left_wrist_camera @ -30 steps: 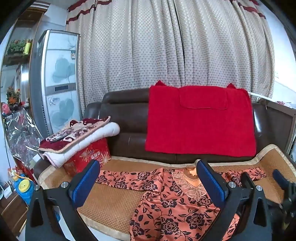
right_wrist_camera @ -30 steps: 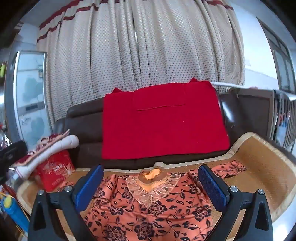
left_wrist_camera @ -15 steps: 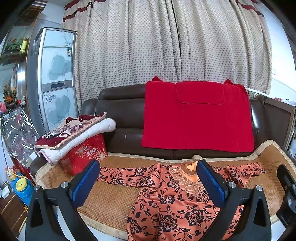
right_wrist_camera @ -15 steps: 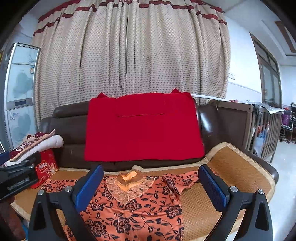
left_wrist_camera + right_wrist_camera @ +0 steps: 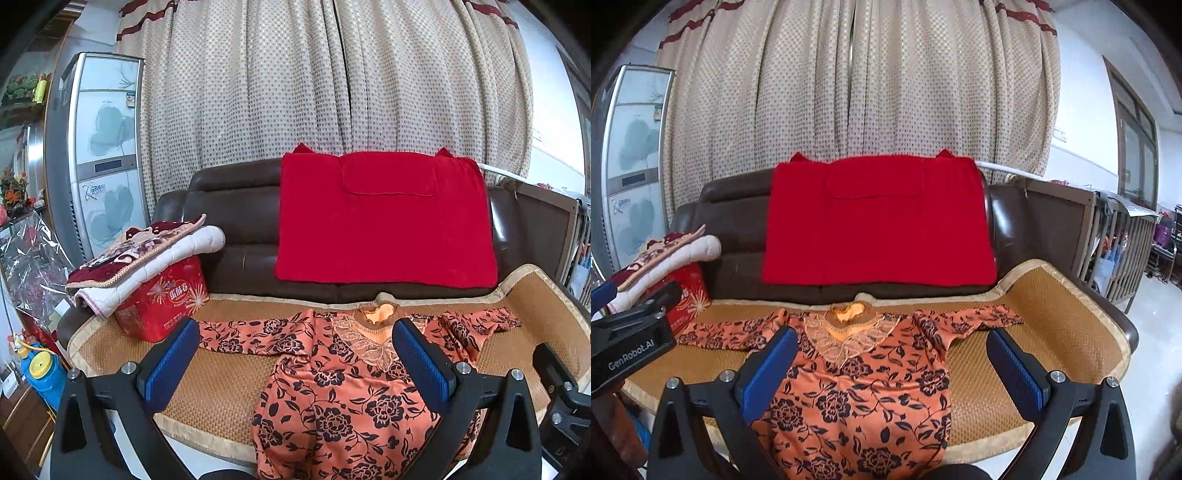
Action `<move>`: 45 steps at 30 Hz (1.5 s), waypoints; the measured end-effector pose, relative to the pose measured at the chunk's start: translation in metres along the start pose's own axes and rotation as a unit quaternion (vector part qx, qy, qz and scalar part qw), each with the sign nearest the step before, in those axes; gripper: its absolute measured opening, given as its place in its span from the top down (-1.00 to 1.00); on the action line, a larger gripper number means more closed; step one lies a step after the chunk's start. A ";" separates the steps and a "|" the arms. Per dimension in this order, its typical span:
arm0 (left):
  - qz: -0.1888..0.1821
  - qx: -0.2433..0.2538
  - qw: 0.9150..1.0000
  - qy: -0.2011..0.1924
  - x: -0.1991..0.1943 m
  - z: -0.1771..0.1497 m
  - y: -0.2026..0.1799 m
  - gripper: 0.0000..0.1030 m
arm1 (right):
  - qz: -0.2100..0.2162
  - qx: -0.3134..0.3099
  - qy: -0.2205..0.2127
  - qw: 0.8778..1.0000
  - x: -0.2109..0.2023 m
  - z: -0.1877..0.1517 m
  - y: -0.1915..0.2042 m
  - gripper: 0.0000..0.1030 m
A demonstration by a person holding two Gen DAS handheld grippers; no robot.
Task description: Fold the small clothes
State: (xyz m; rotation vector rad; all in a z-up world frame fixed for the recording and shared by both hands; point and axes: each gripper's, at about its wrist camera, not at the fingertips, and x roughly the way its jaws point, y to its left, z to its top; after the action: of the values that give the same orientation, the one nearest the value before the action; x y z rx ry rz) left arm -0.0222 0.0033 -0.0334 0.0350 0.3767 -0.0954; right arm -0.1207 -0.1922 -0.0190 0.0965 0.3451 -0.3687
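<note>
The orange blouse [image 5: 857, 391] with black flowers lies flat on the sofa mat [image 5: 1052, 332], sleeves spread out, lace collar toward the backrest. Both claws, left [image 5: 295, 365] and right [image 5: 892, 369], hang above it with fingers wide apart, holding nothing.

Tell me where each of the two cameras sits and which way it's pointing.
Left wrist: on the left gripper, facing the brown leather sofa from the front; its open blue-padded fingers frame the orange floral blouse, the right gripper's black body at far right.
Right wrist: on the right gripper, open, facing the same sofa from further right; the left gripper's body intrudes at left.
Both show the blouse and the red knitted garment over the backrest.
</note>
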 end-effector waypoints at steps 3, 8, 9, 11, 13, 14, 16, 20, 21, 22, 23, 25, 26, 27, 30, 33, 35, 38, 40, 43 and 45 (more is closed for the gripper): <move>0.001 0.008 1.000 0.004 -0.002 -0.001 0.000 -1.00 | -0.003 -0.008 0.006 1.000 0.001 -0.005 0.004 -1.00; 0.000 0.014 1.000 0.016 -0.003 -0.003 0.002 -1.00 | -0.009 -0.011 0.009 1.000 0.003 -0.007 0.005 -1.00; -0.002 0.012 1.000 0.018 -0.003 -0.004 0.002 -1.00 | -0.011 -0.012 0.010 1.000 0.003 -0.007 0.005 -1.00; -0.002 0.011 1.000 0.019 -0.002 -0.005 0.003 -1.00 | -0.013 -0.012 0.011 1.000 0.004 -0.007 0.004 -1.00; -0.002 0.011 1.000 0.021 0.000 -0.006 0.004 -1.00 | -0.015 -0.011 0.014 1.000 0.007 -0.008 0.004 -1.00; -0.002 0.010 1.000 0.024 0.000 -0.006 0.004 -1.00 | -0.016 -0.012 0.015 1.000 0.008 -0.009 0.004 -1.00; -0.001 0.013 1.000 0.024 0.003 -0.006 0.005 -1.00 | -0.018 -0.012 0.016 1.000 0.009 -0.009 0.005 -1.00; -0.001 0.012 1.000 0.029 0.005 -0.005 0.005 -1.00 | -0.019 -0.013 0.016 1.000 0.012 -0.007 0.007 -1.00; -0.001 0.013 0.999 0.030 0.006 -0.005 0.005 -1.00 | -0.018 -0.014 0.016 1.000 0.013 -0.007 0.007 -1.00; 0.000 0.015 0.999 0.031 0.006 -0.005 0.005 -1.00 | -0.018 -0.014 0.017 1.000 0.013 -0.007 0.007 -1.00; -0.001 0.015 0.999 0.033 0.007 -0.005 0.004 -1.00 | -0.017 -0.013 0.018 1.000 0.014 -0.008 0.007 -1.00; -0.002 0.017 0.999 0.032 0.008 -0.006 0.003 -1.00 | -0.017 -0.013 0.021 1.000 0.016 -0.008 0.008 -1.00; -0.002 0.018 0.999 0.032 0.008 -0.006 0.002 -1.00 | -0.017 -0.013 0.022 1.000 0.017 -0.008 0.008 -1.00; -0.002 0.019 0.999 0.034 0.009 -0.007 0.001 -1.00 | -0.017 -0.013 0.023 1.000 0.018 -0.009 0.008 -1.00; -0.003 0.021 0.999 0.036 0.012 -0.008 -0.001 -1.00 | -0.016 -0.012 0.027 0.999 0.022 -0.011 0.007 -1.00; -0.003 0.024 0.999 0.040 0.015 -0.009 -0.001 -1.00 | -0.016 -0.012 0.031 0.999 0.025 -0.012 0.007 -1.00; -0.003 0.024 0.999 0.041 0.017 -0.011 -0.003 -1.00 | -0.016 -0.010 0.034 0.999 0.027 -0.014 0.006 -1.00; -0.003 0.025 0.999 0.045 0.022 -0.013 -0.005 -1.00 | -0.016 -0.008 0.039 0.999 0.033 -0.016 0.004 -1.00; -0.003 0.027 0.998 0.048 0.027 -0.013 -0.006 -1.00 | -0.015 -0.007 0.043 0.999 0.037 -0.017 0.003 -1.00; 0.000 0.033 0.998 0.052 0.034 -0.014 -0.008 -1.00 | -0.013 -0.005 0.048 0.999 0.045 -0.018 0.001 -1.00; 0.001 0.035 0.998 0.058 0.042 -0.014 -0.010 -1.00 | -0.011 -0.001 0.050 0.999 0.053 -0.017 0.000 -1.00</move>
State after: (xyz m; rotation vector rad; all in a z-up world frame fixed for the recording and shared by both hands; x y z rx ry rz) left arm 0.0107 -0.0094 -0.0617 0.1101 0.4901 -0.1056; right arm -0.0798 -0.2078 -0.0533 0.1090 0.4459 -0.3866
